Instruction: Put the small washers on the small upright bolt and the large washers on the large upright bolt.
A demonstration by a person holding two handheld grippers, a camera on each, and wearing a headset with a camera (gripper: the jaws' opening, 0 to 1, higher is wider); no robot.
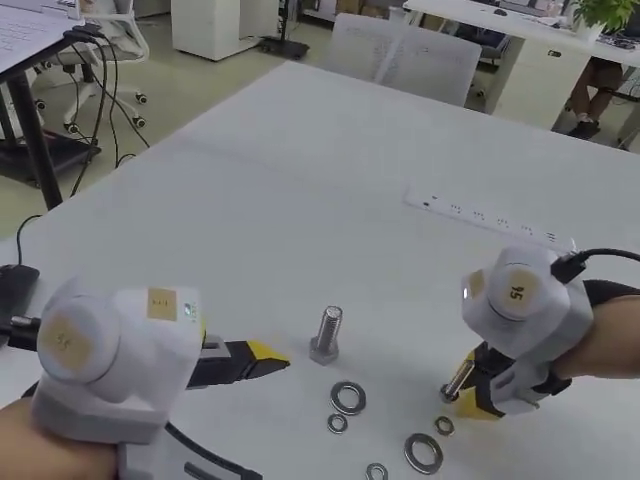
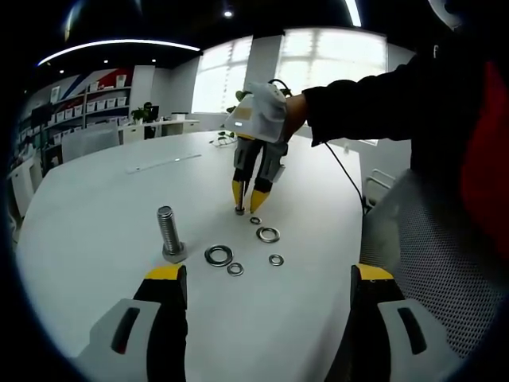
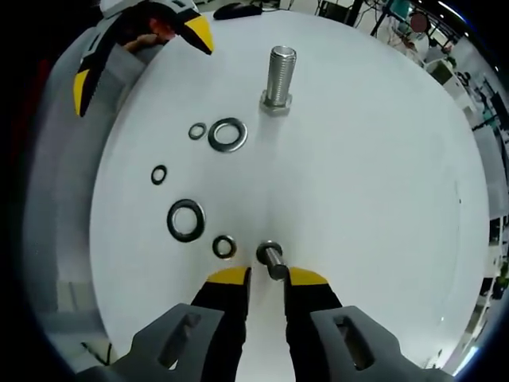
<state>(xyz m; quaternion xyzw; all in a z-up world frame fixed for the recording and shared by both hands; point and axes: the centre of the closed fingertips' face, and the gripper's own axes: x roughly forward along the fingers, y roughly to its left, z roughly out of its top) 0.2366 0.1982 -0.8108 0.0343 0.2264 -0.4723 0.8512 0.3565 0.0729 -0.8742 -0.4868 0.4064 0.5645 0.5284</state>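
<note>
The right gripper (image 3: 268,276) is clenching the small bolt (image 3: 273,259), apparently tilted, on the surface (image 3: 358,159); the washers (image 3: 185,220) are lying between it and the released left gripper (image 2: 268,272).

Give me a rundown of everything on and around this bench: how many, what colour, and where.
large bolt: one, silver, upright on its head, mid-table
small bolt: one, silver, tilted, head down on the table, between the right tool's jaws
large washers: two, silver, flat on the table on the near side of the large bolt
small washers: three, silver, flat among the large washers
power strip: one, white, on the table's right part
table: one, white
chair: one, pale, beyond the table's far edge
left tool: one, white body, black jaws, yellow tips, open, left of the large bolt
right tool: one, same colours, shut on the small bolt
</note>
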